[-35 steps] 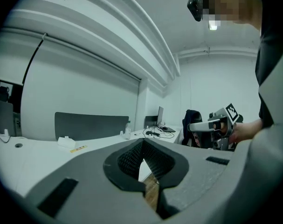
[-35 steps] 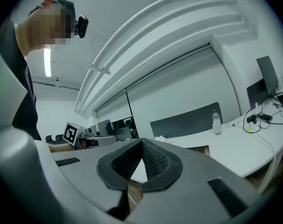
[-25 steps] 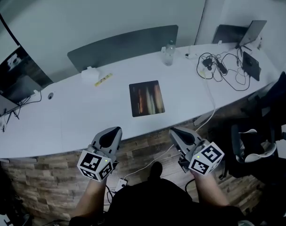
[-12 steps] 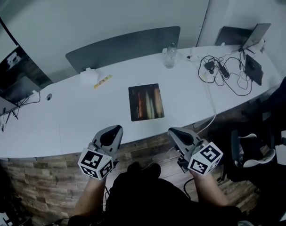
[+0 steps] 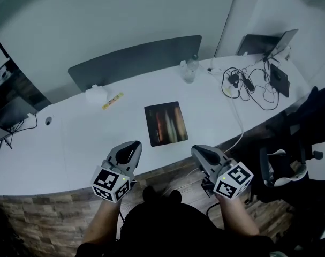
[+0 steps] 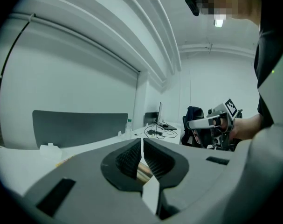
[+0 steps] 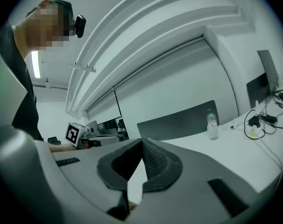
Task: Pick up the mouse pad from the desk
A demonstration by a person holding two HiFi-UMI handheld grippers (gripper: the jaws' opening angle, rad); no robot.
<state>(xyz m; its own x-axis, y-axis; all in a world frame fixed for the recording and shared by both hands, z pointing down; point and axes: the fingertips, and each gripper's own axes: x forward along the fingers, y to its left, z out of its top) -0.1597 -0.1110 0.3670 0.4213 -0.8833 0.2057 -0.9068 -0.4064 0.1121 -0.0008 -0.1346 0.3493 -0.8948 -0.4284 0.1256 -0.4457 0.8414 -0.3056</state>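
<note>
My left gripper (image 5: 133,144) and right gripper (image 5: 198,150) both have jaws together, empty. Thin dark rectangular mouse pad (image 5: 166,123) lies flat on the white curved desk (image 5: 71,143), 12 o'clock of them. Probably light and floppy, so I'd pinch its near edge.

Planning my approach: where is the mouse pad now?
In the head view the mouse pad lies flat on the desk near its front edge, beyond the gap between left gripper and right gripper.

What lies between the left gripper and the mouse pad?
Nothing but bare white desk: the head view shows an empty strip of tabletop between the shut left gripper and the mouse pad.
</note>
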